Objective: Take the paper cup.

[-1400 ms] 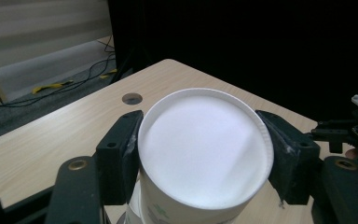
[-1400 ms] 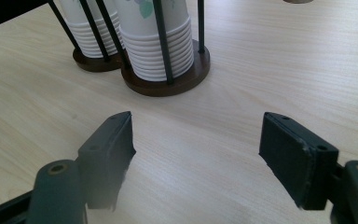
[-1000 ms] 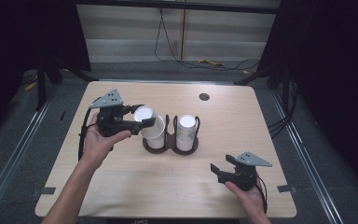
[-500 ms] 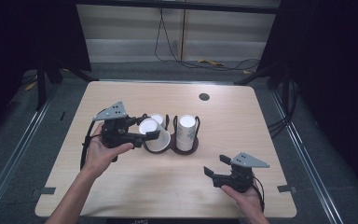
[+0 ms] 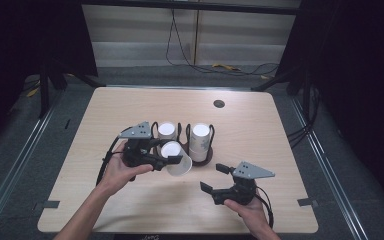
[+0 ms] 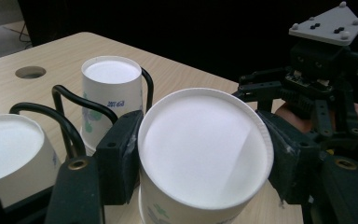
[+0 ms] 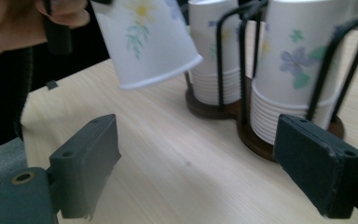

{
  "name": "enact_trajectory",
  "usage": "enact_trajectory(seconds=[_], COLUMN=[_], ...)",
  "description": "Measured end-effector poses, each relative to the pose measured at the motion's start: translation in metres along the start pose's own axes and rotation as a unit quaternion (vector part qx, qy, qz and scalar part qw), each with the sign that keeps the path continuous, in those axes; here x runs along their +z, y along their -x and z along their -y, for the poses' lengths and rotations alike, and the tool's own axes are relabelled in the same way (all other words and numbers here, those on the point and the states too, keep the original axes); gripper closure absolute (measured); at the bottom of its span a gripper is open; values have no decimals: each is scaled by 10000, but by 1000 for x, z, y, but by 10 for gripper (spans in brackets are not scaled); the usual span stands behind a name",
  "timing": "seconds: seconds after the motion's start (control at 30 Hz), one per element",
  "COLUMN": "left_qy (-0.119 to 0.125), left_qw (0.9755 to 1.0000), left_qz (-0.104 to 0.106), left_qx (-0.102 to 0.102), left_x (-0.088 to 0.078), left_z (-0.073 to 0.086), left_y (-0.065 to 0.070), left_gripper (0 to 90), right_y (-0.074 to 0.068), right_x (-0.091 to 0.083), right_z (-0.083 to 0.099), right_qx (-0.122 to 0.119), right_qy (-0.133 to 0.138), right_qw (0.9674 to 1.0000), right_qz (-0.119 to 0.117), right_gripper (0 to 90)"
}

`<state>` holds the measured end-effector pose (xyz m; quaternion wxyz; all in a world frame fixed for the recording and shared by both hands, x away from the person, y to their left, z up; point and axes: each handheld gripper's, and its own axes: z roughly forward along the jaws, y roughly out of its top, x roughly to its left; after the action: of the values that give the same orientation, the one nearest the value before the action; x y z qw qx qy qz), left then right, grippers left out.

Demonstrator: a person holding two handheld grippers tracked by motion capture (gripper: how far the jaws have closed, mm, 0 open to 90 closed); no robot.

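A black wire rack on a dark base [image 5: 203,160] holds two stacks of upside-down white flowered paper cups, a left stack [image 5: 167,131] and a right stack [image 5: 200,139]. In front of the left stack my left gripper [image 5: 169,156] is shut on a single upside-down cup [image 5: 179,162], tilted and lifted off the table. The left gripper view has that cup [image 6: 205,149] between the pads. My right gripper [image 5: 213,178] stands open near the front right, just ahead of the rack. In its own view the held cup [image 7: 144,37] hangs at upper left, and the stacks [image 7: 293,70] stand close ahead.
A round cable hole [image 5: 219,104] sits near the table's back edge. The light wooden tabletop [image 5: 290,135] stretches around the rack. Metal floor rails run along both sides, and cables lie on the floor behind.
My left gripper has drawn one cup off the left stack and brought it forward and to the right, tilting it. The right gripper has shifted a little to the left.
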<state>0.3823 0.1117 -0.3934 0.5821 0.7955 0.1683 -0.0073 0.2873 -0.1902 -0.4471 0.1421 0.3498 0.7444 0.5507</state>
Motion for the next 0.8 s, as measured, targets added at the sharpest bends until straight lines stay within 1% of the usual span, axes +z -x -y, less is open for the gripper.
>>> enact_trajectory(seconds=[0.07,0.17,0.2,0.23,0.3,0.37,0.4,0.43,0.5,0.57,0.63,0.73,0.77,0.8], left_qy=[82,116,108,108,63,-19,-68,-68,-47,-67,-55,-93,-93,-87], left_qw=[9999,9998,9997,9997,9995,9994,9990,9990,9983,9983,9980,9976,9973,9974], left_qz=[71,109,140,140,179,127,173,173,246,234,303,421,452,467], left_qx=[-56,-116,-189,-189,-265,-315,-396,-396,-523,-532,-556,-538,-566,-535], left_x=[1,2,4,4,7,10,14,14,17,19,22,26,28,29], left_z=[0,3,6,6,11,16,19,19,22,23,24,24,24,23], left_y=[0,1,1,1,1,0,0,0,0,2,4,8,9,10], left_gripper=[355,355,355,355,355,355,355,355,356,356,356,356,356,356], right_y=[-4,-8,-8,-8,-8,-10,-11,-11,-11,-12,-12,-11,-12,-12], right_x=[2,7,7,7,8,8,8,8,8,9,10,10,10,10], right_z=[-2,-2,-2,-2,0,1,1,1,1,2,3,3,3,4], right_qx=[-52,-87,-75,-75,-79,-128,-156,-156,-163,-178,-164,-134,-149,-163], right_qy=[83,86,101,101,168,148,186,186,200,227,244,252,244,244], right_qw=[9999,9997,9997,9997,9995,9994,9993,9993,9992,9992,9991,9990,9990,9990], right_qz=[-135,-202,-207,-207,-252,-283,-286,-286,-307,-291,-293,-339,-342,-345], right_gripper=[139,138,136,136,144,153,152,152,147,141,138,139,138,138])
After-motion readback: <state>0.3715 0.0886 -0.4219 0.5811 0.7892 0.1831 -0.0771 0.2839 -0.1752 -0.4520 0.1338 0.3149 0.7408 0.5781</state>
